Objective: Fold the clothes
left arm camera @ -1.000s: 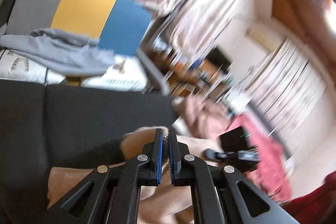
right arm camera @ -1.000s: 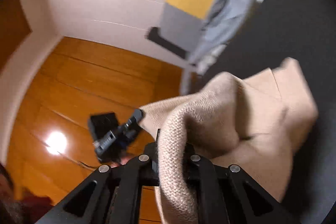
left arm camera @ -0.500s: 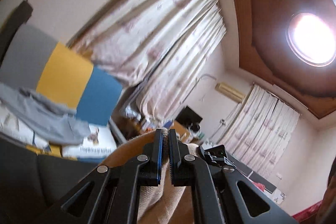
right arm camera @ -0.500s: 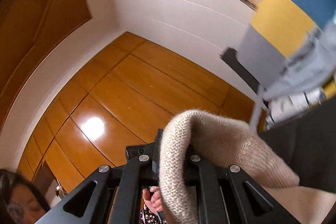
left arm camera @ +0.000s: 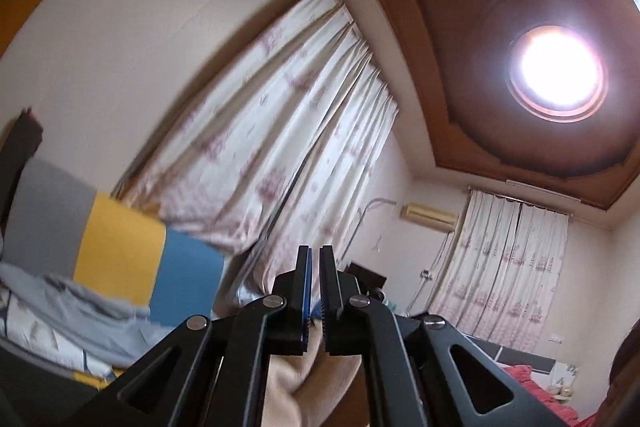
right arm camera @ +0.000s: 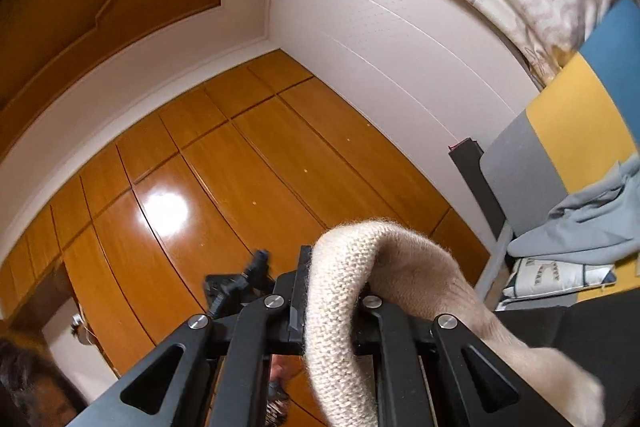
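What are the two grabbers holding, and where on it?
Both hold the beige knit sweater. The right gripper pinches a thick bunched fold; the left gripper pinches an edge low between its fingers.

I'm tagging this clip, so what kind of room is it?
Most likely a home bedroom: floral curtains, an air conditioner on the wall, wooden wardrobe doors, and a pillow under loose clothes.
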Action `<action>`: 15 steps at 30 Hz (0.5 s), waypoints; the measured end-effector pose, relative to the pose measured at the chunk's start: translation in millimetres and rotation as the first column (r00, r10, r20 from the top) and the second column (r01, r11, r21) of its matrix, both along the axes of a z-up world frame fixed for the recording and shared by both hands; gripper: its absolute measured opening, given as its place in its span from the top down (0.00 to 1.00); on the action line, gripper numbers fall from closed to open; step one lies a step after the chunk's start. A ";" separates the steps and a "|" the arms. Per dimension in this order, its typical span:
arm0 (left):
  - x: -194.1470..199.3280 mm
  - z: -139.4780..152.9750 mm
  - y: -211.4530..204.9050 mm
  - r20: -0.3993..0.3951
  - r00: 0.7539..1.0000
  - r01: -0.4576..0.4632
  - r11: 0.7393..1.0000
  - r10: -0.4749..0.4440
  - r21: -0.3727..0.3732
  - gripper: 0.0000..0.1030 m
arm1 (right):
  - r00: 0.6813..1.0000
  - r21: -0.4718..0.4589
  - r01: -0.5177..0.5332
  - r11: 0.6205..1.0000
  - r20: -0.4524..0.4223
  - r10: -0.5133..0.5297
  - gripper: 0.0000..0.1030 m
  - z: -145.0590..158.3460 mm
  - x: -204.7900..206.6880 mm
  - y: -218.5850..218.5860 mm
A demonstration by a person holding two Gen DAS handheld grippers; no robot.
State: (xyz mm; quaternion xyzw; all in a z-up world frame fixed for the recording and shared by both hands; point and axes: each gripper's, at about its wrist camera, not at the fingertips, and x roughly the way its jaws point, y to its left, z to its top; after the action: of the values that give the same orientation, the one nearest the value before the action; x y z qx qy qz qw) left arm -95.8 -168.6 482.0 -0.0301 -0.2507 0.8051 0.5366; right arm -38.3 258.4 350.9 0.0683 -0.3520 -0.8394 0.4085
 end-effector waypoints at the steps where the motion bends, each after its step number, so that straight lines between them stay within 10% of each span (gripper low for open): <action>1: 4.3 2.4 -0.6 -0.014 1.000 -0.011 1.000 0.010 -0.025 0.97 | 1.000 0.017 0.004 1.000 0.005 -0.004 0.91 1.4 1.2 -2.0; 5: 11.4 -19.5 9.2 -0.016 0.998 -0.068 0.984 0.066 -0.163 0.96 | 0.998 0.070 0.019 0.997 0.066 -0.024 0.91 -12.2 -2.3 -9.5; 11: -1.2 -136.4 56.2 0.177 0.982 0.009 0.907 0.072 -0.421 0.85 | 0.965 0.065 0.049 0.997 0.255 -0.064 0.91 -87.3 -23.4 -6.4; 15: 2.1 -217.8 77.7 0.326 0.945 0.135 0.907 0.003 -0.399 0.85 | 0.946 0.026 0.026 0.999 0.324 -0.033 0.91 -129.8 -33.2 -13.8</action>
State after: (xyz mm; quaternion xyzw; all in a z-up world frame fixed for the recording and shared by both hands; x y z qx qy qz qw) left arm -93.7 -90.9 264.2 -0.2818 -0.1558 0.8056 0.4974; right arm -71.4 244.6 221.0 0.2045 -0.4064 -0.8264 0.3318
